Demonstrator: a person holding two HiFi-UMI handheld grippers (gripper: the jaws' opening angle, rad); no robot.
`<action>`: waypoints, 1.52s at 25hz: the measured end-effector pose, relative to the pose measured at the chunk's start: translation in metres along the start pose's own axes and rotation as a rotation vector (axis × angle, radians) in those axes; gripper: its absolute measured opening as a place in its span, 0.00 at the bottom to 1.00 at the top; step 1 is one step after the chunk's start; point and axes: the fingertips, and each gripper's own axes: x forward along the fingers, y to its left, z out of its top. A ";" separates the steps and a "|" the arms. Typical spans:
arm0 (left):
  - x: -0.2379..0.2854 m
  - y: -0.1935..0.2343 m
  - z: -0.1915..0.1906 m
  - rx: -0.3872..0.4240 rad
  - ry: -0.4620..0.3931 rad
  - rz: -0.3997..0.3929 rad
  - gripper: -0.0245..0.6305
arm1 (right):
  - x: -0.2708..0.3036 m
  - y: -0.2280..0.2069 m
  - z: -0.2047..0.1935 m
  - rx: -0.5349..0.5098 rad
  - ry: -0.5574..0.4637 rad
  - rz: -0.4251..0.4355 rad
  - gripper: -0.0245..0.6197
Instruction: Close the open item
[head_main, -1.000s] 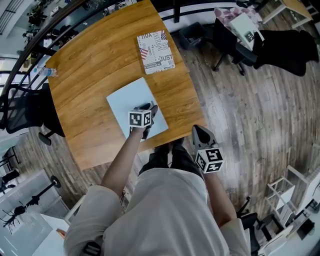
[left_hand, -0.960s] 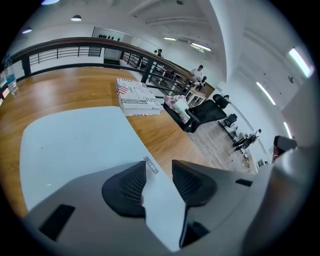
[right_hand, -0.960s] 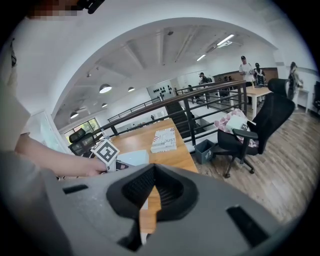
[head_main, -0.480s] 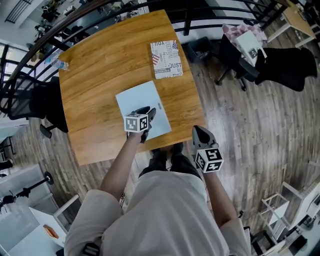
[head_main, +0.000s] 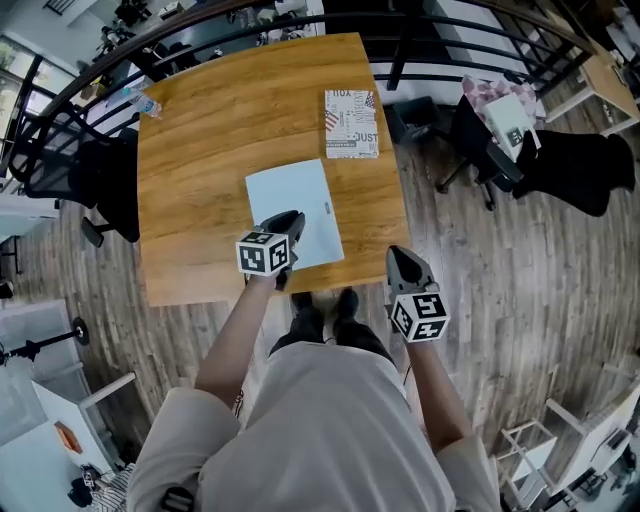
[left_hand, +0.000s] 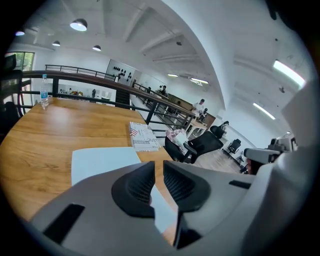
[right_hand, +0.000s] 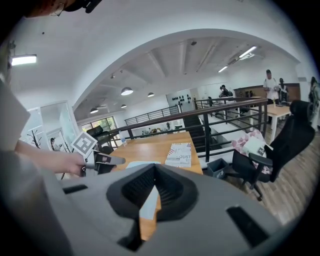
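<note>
A light blue notebook (head_main: 292, 205) lies flat and closed on the wooden table (head_main: 200, 130), near its front edge. My left gripper (head_main: 290, 218) hovers above the notebook's near corner, lifted off the cover. Its jaws have just been closing and now stand a narrow gap apart with nothing between them; the left gripper view shows the gripper (left_hand: 159, 167) over the notebook (left_hand: 100, 160). My right gripper (head_main: 400, 255) hangs off the table's front right corner, over the floor, holding nothing. In the right gripper view the gripper's (right_hand: 155, 170) tips meet in front of the notebook (right_hand: 142, 164).
A printed book (head_main: 352, 123) lies closed at the table's far right. A water bottle (head_main: 145, 103) stands at the far left corner. A black chair (head_main: 80, 170) stands left of the table, and more chairs (head_main: 500, 150) and a black railing (head_main: 450, 40) are beyond.
My left gripper has lifted off the blue cover and drawn back toward the person, its jaws narrowing. The right gripper has risen a little.
</note>
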 end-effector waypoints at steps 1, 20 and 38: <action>-0.008 -0.003 0.004 0.000 -0.018 0.007 0.10 | -0.002 0.003 0.004 -0.007 -0.005 0.013 0.04; -0.186 -0.039 0.016 -0.017 -0.280 0.172 0.04 | -0.017 0.084 0.056 -0.195 -0.057 0.254 0.04; -0.323 -0.018 0.012 0.012 -0.473 0.246 0.03 | -0.052 0.163 0.096 -0.348 -0.173 0.252 0.04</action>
